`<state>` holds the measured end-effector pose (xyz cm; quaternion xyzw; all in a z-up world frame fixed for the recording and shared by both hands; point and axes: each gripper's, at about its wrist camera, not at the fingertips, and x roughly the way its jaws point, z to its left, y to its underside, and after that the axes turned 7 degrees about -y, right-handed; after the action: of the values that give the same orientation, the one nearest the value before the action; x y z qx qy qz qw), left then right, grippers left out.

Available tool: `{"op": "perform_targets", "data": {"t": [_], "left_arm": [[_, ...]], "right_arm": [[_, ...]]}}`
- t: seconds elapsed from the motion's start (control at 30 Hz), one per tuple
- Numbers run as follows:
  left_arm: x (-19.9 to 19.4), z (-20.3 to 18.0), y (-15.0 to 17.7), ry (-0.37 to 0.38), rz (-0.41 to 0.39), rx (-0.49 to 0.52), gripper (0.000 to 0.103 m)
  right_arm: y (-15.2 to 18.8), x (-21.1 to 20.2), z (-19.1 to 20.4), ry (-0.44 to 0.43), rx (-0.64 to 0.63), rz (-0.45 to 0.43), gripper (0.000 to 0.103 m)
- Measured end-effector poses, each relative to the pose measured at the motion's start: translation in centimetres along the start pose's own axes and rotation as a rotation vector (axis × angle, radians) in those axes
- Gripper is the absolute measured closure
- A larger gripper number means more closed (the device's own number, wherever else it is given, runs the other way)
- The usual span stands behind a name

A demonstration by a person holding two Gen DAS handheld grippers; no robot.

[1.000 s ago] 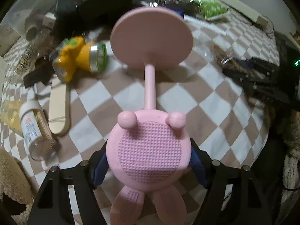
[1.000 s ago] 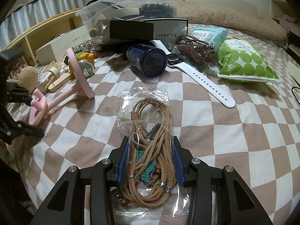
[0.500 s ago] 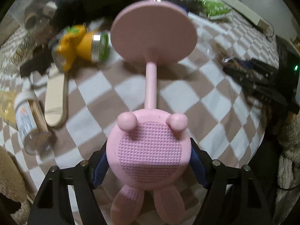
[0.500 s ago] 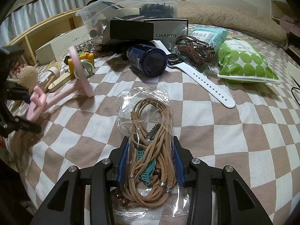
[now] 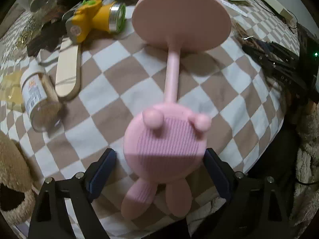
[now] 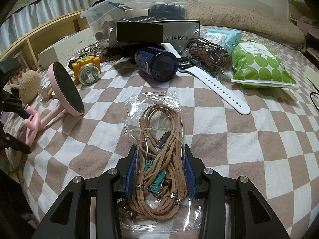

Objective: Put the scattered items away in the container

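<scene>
Over a checkered bedspread (image 5: 127, 91), the left gripper (image 5: 159, 159) sits with its jaws spread either side of a pink stand's (image 5: 169, 143) textured head, a gap showing on the left; whether the right pad touches cannot be told. The stand's round base (image 5: 181, 18) points away. Left of the stand lie a yellow headlamp (image 5: 93, 20), a wooden stick (image 5: 68, 67) and a small bottle (image 5: 37, 101).

From the right wrist, the right gripper (image 6: 159, 171) pinches a clear bag of tan cords (image 6: 157, 159) lying on the bedspread (image 6: 249, 139). Beyond the bag rest a blue jar (image 6: 157, 63), a white watch (image 6: 215, 83) and a clear container (image 6: 139, 14).
</scene>
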<state>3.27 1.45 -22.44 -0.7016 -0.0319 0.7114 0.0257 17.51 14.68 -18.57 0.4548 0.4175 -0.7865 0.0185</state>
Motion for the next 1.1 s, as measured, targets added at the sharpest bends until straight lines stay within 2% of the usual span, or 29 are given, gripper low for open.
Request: {"op": "perform_targets", "data": {"t": [0.03,0.13,0.2,0.27,0.47,0.73,0.87,0.97,1.1], "left_arm": [[0.0,0.0,0.3,-0.004,0.011,0.004,0.014],[-0.2,-0.7,1.4,-0.034,0.033,0.055,0.028],[-0.3,-1.1,2.0,-0.055,0.036,0.079,0.031],[-0.5,-1.3,2.3,-0.066,0.031,0.085,0.045],[-1.0,-2.4,2.7,-0.084,-0.006,0.084,0.047],[-3.5,-2.2,2.5,-0.071,-0.172,0.010,0.048],[-5.3,-2.0,2.4,-0.077,-0.267,-0.023,0.047],[-6.3,-2.2,2.2,-0.069,-0.317,-0.041,0.047],[-6.5,-0.2,1.2,-0.064,-0.364,-0.054,0.047]], "right_arm": [[0.0,0.0,0.0,0.001,0.000,0.000,0.061],[0.0,0.0,0.1,0.002,0.002,-0.001,0.061],[-0.1,0.1,0.0,0.002,0.003,-0.002,0.061],[0.1,-0.1,0.1,0.004,0.004,-0.003,0.061],[0.0,0.0,0.1,0.007,0.005,-0.005,0.061],[0.2,-0.5,1.0,0.042,-0.020,-0.025,0.061],[0.0,-0.8,0.7,0.024,0.013,-0.030,0.061],[-0.2,-1.0,0.4,0.013,0.038,-0.029,0.061],[-0.8,-1.3,0.6,0.007,0.047,-0.035,0.062]]}}
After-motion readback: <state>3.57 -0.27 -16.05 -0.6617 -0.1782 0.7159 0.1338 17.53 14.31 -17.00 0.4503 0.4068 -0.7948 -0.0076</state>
